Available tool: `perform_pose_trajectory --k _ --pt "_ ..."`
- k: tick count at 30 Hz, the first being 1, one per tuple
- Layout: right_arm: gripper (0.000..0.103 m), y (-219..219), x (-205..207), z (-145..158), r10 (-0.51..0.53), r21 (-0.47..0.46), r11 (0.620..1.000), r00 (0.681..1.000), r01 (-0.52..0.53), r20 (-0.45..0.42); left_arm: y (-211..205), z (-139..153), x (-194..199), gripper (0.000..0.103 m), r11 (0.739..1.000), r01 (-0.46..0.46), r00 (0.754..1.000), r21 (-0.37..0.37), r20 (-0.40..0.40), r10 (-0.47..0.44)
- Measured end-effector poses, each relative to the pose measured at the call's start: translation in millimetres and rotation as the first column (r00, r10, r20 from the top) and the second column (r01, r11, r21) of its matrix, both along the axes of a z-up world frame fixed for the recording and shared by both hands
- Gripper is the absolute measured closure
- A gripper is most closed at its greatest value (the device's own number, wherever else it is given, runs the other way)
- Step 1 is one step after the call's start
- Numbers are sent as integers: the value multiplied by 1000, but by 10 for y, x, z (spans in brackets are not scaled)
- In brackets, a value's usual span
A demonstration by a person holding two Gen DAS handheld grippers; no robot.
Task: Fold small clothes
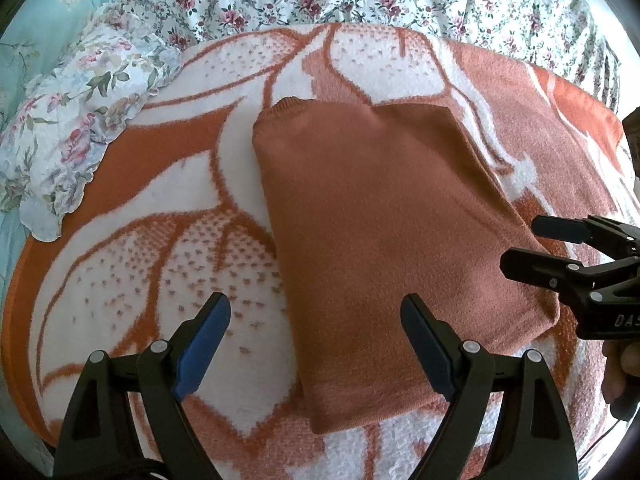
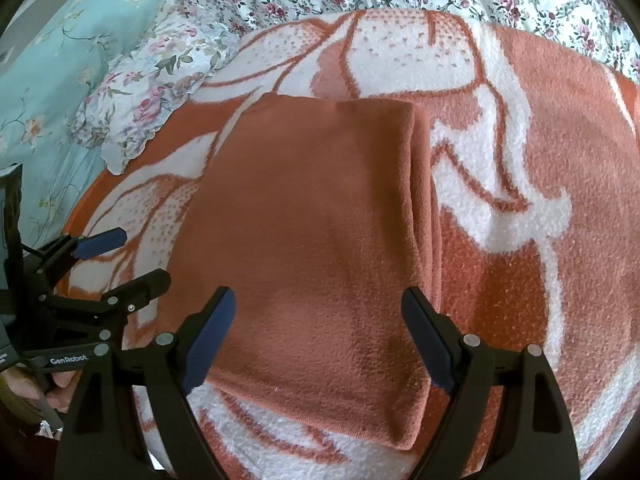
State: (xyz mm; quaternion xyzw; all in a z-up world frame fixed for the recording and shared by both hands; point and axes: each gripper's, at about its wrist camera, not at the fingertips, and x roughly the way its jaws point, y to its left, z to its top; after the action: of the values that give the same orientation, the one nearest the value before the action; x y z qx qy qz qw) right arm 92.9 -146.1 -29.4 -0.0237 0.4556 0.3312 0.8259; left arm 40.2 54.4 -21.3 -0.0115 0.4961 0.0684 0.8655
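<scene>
An orange and white patterned fleece blanket (image 1: pixel 168 216) is covering the bed. A folded rust-orange knit garment (image 1: pixel 384 248) is lying flat on its middle. A floral ruffled pillow (image 1: pixel 76 120) is resting at the blanket's far left edge. The left gripper (image 1: pixel 316 344) and the right gripper (image 2: pixel 318 340) are both hovering released over the garment's near edge, holding nothing.

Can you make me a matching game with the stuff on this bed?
Things:
1. folded rust-orange knit garment
2. orange-and-white patterned fleece blanket
3. ruffled floral pillow
4. left gripper

Descriptions:
A. open, holding nothing
B. left of the blanket
C. lies on the blanket
D. spread under the garment

Pairs: 1-C, 2-D, 3-B, 4-A
</scene>
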Motion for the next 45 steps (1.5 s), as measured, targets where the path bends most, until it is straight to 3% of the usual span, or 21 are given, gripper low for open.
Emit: perform_pose_trajectory --k 45 --pt "18 -47 123 -5 -6 13 1000 1000 6 -5 -42 -62 120 16 1000 22 1000 3 -20 -22"
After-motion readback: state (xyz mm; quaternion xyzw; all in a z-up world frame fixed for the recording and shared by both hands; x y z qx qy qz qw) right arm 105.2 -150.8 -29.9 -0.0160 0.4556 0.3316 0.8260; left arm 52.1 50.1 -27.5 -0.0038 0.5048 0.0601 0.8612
